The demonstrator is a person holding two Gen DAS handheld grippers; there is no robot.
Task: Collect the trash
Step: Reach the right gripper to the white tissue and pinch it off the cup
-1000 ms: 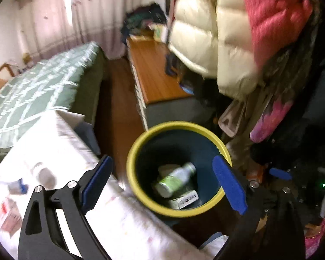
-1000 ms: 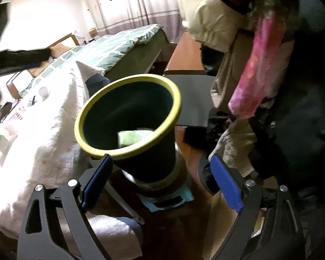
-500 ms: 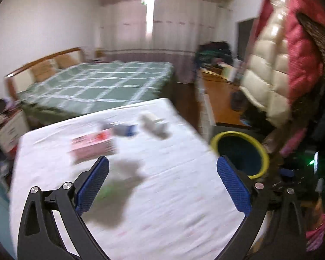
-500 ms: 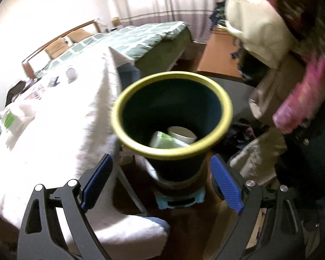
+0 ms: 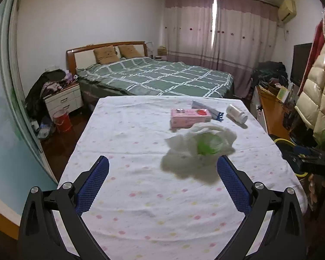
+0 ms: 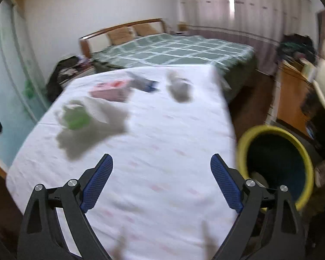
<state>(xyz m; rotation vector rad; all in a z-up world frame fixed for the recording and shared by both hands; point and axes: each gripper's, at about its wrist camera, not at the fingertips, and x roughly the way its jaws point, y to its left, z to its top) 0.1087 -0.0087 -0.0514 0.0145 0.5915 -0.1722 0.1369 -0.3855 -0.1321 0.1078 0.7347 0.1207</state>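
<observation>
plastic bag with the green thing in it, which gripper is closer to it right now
Left. The left gripper is open just short of the plastic bag, which lies straight ahead near its right finger. The right gripper, also open, has the bag far off to its left.

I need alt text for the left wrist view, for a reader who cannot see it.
The open left gripper hovers, empty, over a white dotted tablecloth. Ahead lie a crumpled plastic bag, a pink box, a blue tube and a white bottle; a green bed stands beyond.

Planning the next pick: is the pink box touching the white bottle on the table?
Apart. The left wrist view shows the pink box and the white bottle with tablecloth and a blue packet between them.
</observation>
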